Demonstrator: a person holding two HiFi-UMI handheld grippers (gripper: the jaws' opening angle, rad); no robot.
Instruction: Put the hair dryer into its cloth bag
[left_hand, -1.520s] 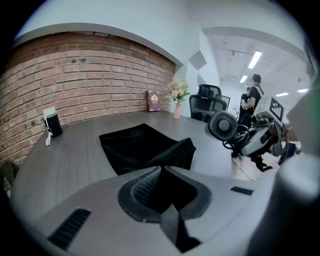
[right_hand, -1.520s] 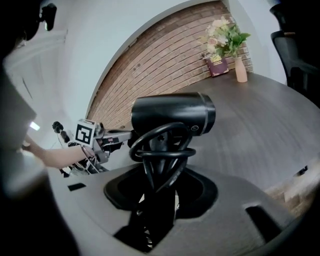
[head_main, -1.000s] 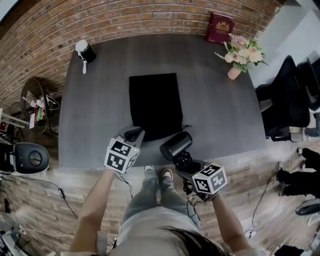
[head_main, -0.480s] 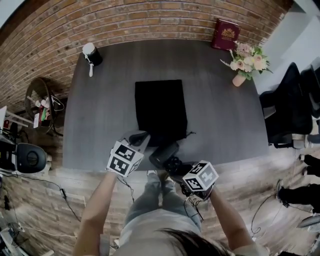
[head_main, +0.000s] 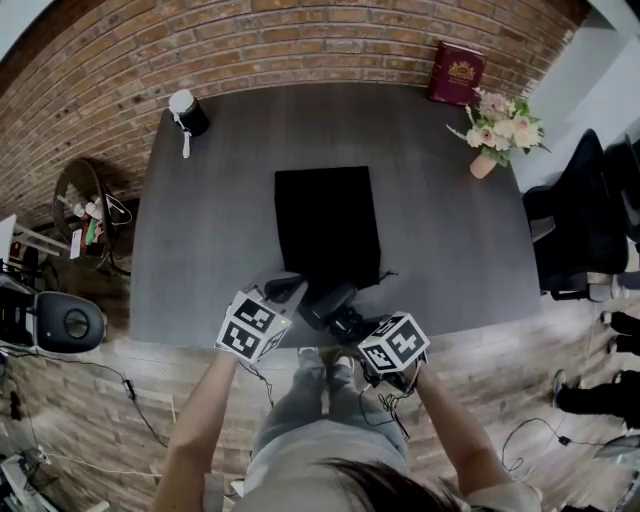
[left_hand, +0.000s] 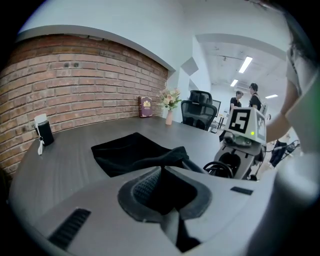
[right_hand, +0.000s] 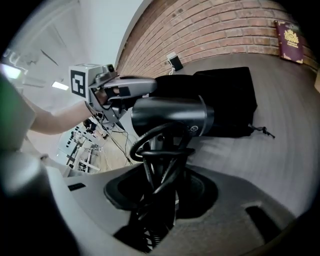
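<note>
Black cloth bag (head_main: 328, 225) pinched by left gripper (head_main: 285, 289), right gripper (head_main: 349, 325) clamping hair dryer (head_main: 327, 304) at its mouth

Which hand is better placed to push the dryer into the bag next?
Right. The right gripper holds the hair dryer by its handle, barrel near the cloth bag; the left gripper is shut on the bag's edge.

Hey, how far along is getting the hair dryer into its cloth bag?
Done: the left gripper is shut on the raised near edge of the black cloth bag. In hand: the right gripper holds the black hair dryer by its cord-wrapped handle, barrel at that edge. Left: sliding it inside; it looks fully outside.
</note>
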